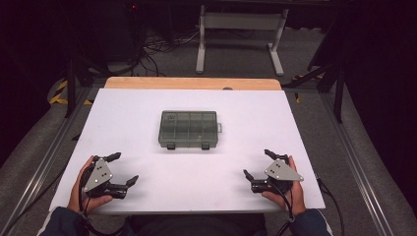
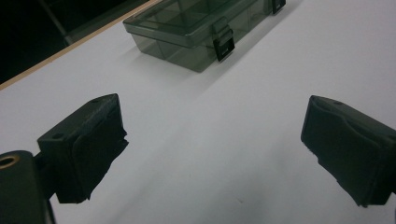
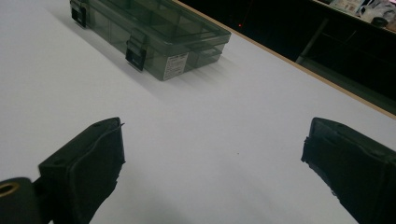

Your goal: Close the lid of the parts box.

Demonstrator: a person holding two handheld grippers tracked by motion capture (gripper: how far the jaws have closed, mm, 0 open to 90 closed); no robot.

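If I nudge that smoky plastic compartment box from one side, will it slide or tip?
The compartment box is low and flat, so it should slide, not tip. Its hard plastic looks stiff and probably slick on the smooth white table. The compartments look empty, so it is likely light.

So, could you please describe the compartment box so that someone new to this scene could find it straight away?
Start at the white table and look to its middle, ahead of both grippers. There lies the compartment box, a flat, smoky-grey see-through case with its lid down. Two black latches on its near edge and the divider grid inside mark it out.
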